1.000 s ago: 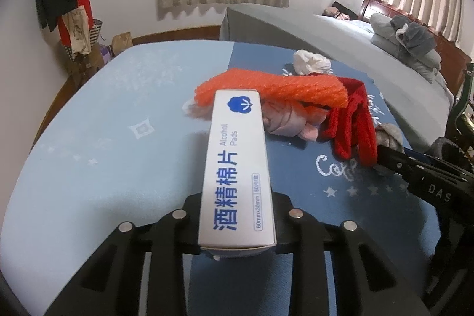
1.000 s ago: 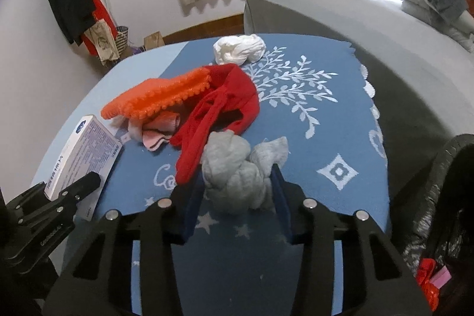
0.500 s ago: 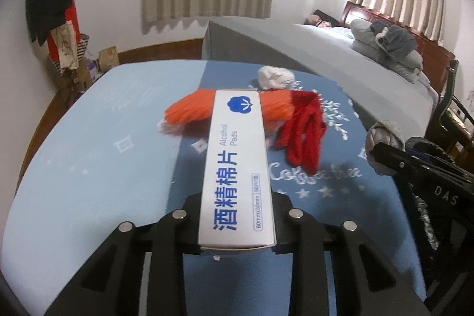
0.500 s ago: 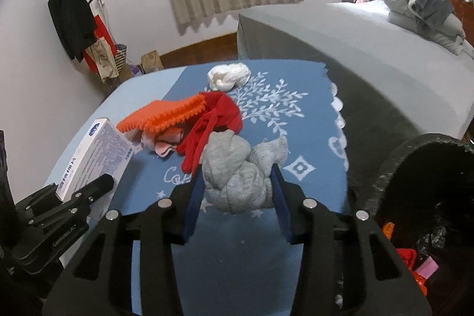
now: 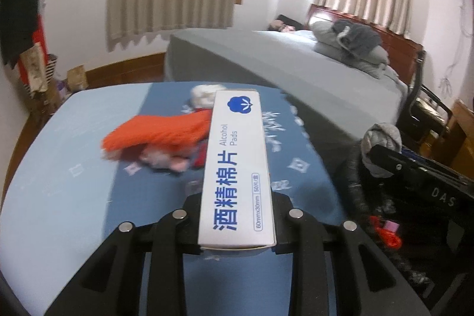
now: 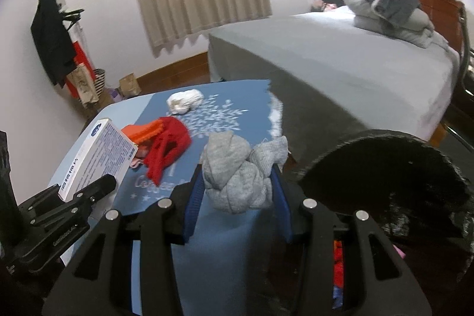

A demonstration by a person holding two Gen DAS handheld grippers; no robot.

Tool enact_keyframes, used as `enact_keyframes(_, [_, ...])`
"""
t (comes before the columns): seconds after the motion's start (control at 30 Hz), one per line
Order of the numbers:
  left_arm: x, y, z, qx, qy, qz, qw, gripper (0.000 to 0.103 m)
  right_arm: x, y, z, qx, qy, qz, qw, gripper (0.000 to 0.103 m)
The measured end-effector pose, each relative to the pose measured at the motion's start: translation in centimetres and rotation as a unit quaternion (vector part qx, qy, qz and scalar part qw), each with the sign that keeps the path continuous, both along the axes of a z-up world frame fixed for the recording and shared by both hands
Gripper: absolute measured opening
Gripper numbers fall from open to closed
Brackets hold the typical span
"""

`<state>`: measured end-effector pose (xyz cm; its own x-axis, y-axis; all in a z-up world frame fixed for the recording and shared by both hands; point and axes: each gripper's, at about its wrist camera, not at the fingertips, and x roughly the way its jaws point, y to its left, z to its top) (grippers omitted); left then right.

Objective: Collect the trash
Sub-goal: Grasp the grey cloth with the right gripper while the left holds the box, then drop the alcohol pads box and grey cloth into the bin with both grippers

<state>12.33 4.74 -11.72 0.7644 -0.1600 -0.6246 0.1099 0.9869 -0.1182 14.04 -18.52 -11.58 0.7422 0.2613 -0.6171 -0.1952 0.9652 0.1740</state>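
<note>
The left gripper [image 5: 237,215] clamps a white alcohol-pad box [image 5: 237,168] that juts forward between its jaws. The right gripper [image 6: 237,191] squeezes a grey knotted cloth [image 6: 237,171] beside the black bin bag [image 6: 385,176]. Beyond, orange [image 6: 145,131], red [image 6: 169,147] and white [image 6: 185,102] cloths lie on the blue mat [image 6: 237,96].

Two grippers: the left gripper [image 5: 237,215] and the right gripper [image 6: 237,191]. One white alcohol-pad box [image 5: 237,168]. One grey knotted cloth bundle [image 6: 237,173]. One white cloth ball [image 6: 185,102], upper middle. One orange knit piece [image 5: 160,132]. One red cloth [image 6: 169,147]. One black trash bag [image 6: 385,176], lower right.
</note>
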Motion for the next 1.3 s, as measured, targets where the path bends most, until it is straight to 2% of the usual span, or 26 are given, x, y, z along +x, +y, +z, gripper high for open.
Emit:
enact_keyframes(0.27, [0.1,-6.4,0.9,-0.004,-0.01,-0.073,0.9973,0.03,-1.4,-5.1,0.3,-0.004,-0.007,-0.054,0.999,0.043])
enact_keyframes(0.5, [0.4,-11.7,1.4,-0.007,-0.017,-0.132,0.9911,0.03,-3.1,-10.0,0.0,-0.011,-0.007,-0.107,0.994,0.043])
enact_keyframes(0.9, [0.9,-18.7,1.3,-0.008,-0.016,-0.197,0.9802,0.03,-5.7,-16.8,-1.1,-0.017,-0.008,-0.174,0.984,0.043])
enact_keyframes(1.1, [1.1,-21.3,0.6,-0.004,-0.011,-0.218,0.976,0.03,-6.4,-18.5,-1.5,-0.017,-0.007,-0.19,0.982,0.044])
enact_keyframes(1.17, [1.4,-21.7,0.6,-0.01,-0.006,-0.229,0.9734,0.031,-6.4,-18.9,-1.6,-0.018,-0.007,-0.195,0.981,0.047])
enact_keyframes(1.2, [1.5,-21.9,0.5,-0.012,-0.002,-0.234,0.972,0.034,-6.4,-19.1,-1.6,-0.02,-0.007,-0.2,0.98,0.054])
enact_keyframes(1.23, [1.6,-22.0,0.5,-0.013,-0.001,-0.236,0.9717,0.041,-6.5,-19.3,-1.6,-0.021,-0.009,-0.205,0.978,0.06])
enact_keyframes(1.27, [1.6,-22.0,0.5,-0.015,-0.003,-0.234,0.972,0.055,-6.8,-19.5,-1.6,-0.024,-0.013,-0.211,0.977,0.07])
enact_keyframes(1.3, [1.5,-21.8,0.6,-0.018,-0.007,-0.233,0.9723,0.058,-6.8,-19.5,-1.5,-0.026,-0.017,-0.215,0.976,0.075])
